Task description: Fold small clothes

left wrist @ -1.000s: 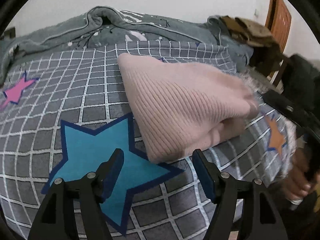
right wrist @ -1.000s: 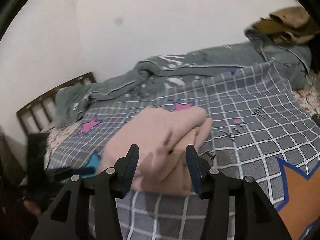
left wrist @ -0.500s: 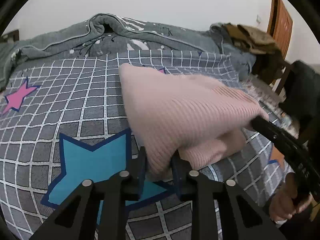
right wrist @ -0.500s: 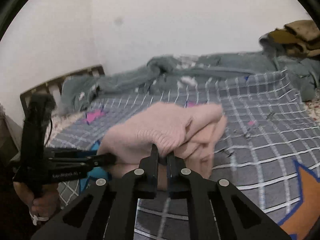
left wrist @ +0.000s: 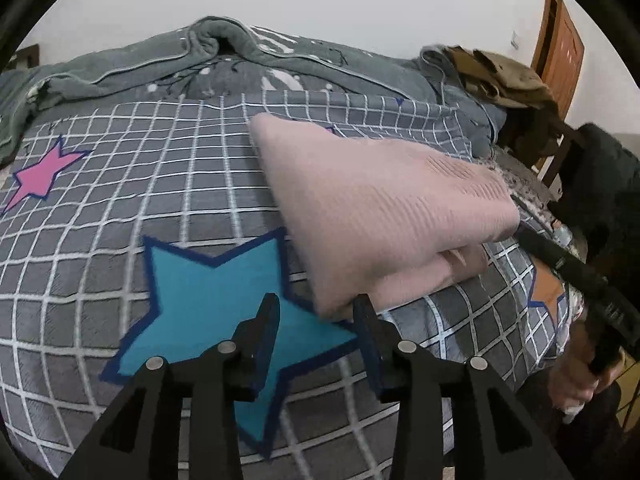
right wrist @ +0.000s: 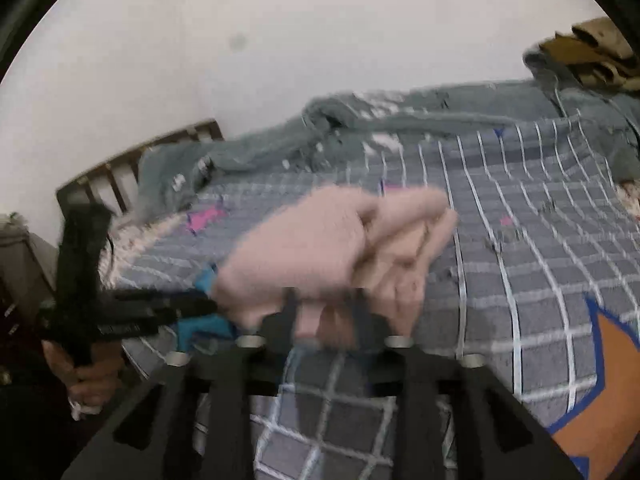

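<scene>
A folded pink ribbed knit garment [left wrist: 380, 208] lies on the grey checked bed cover [left wrist: 120, 200]. It also shows in the right wrist view [right wrist: 320, 248], blurred by motion. My left gripper [left wrist: 316, 312] is open, its fingers apart just at the garment's near corner, above a blue star print [left wrist: 208, 292]. My right gripper [right wrist: 326, 304] is open, its fingers either side of the garment's near edge. The right gripper's body shows in the left wrist view [left wrist: 576, 276], beside the garment's right end. The left gripper shows in the right wrist view [right wrist: 132, 312].
A rumpled grey-green quilt [left wrist: 200, 60] lies along the back of the bed. Brown clothes [left wrist: 500, 76] are piled at the back right near a wooden door [left wrist: 560, 48]. A wooden bed frame [right wrist: 132, 168] stands at the left. An orange star print [right wrist: 608, 380] is at right.
Both grippers were open, closed on the garment's edges half a second ago, and have opened again. The garment now lies released on the bed; both grippers have drawn back slightly.
</scene>
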